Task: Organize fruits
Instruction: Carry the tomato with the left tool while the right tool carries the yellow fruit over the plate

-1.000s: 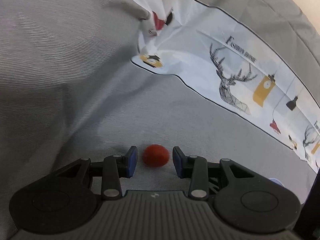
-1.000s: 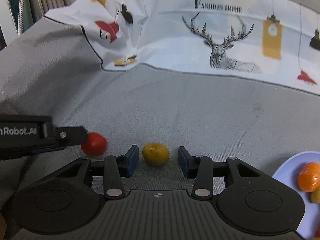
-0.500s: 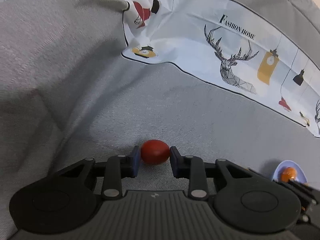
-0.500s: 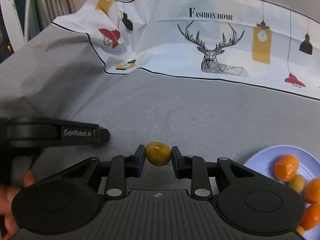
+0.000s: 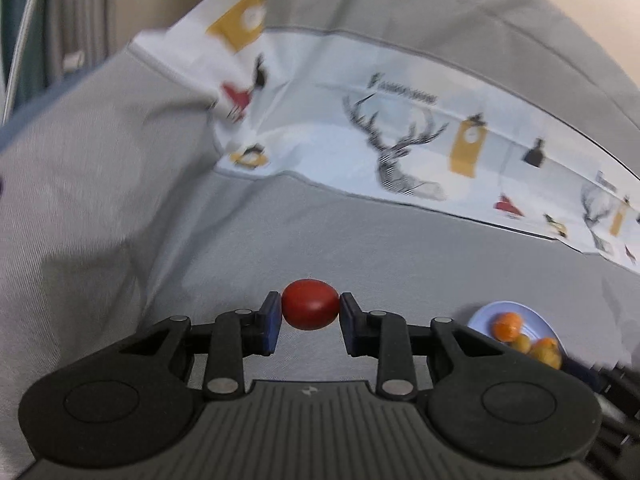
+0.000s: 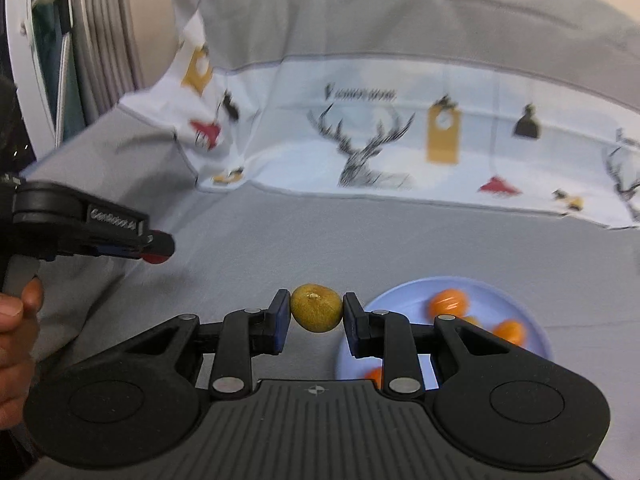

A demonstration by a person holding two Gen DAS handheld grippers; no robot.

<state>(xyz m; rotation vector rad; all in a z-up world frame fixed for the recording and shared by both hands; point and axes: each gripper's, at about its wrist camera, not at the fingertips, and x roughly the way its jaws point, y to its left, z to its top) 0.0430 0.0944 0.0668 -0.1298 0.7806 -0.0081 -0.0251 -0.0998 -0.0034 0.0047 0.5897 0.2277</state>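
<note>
White "GenRobot.AI" lettering, left gripper [image 6: 158, 249]

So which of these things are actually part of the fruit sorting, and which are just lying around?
Part of the job:
- small red round fruit, gripped by the left gripper
- small yellow-green round fruit, gripped by the right gripper
- pale blue round plate holding orange fruits

Just lying about:
- grey cloth cover
- white printed cloth with deer drawings
</note>
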